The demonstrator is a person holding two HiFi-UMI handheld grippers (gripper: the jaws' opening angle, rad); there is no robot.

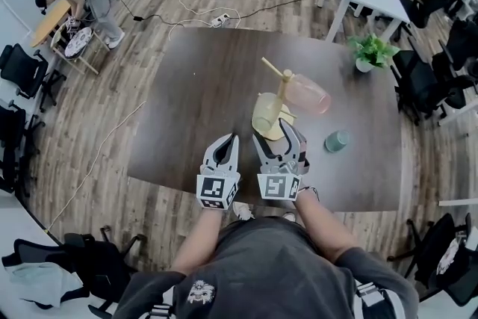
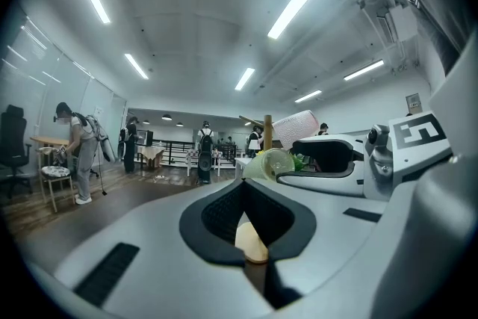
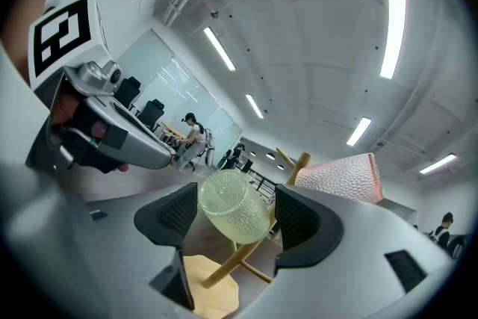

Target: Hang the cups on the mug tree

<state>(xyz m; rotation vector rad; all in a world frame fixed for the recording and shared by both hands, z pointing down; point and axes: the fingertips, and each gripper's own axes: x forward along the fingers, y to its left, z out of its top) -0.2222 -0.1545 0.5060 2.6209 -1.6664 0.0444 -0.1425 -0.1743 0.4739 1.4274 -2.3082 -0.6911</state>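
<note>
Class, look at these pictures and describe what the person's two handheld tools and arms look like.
The left tool and right tool are matching light grey shells that taper to two jaws lined with black ribbed pads. Each carries a cube of black-and-white square markers at its rear. No cables show. The person wears a dark grey top with a small white print; the forearms are bare.

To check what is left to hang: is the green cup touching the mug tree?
Apart. The head view shows bare table between the green cup and the mug tree.
</note>
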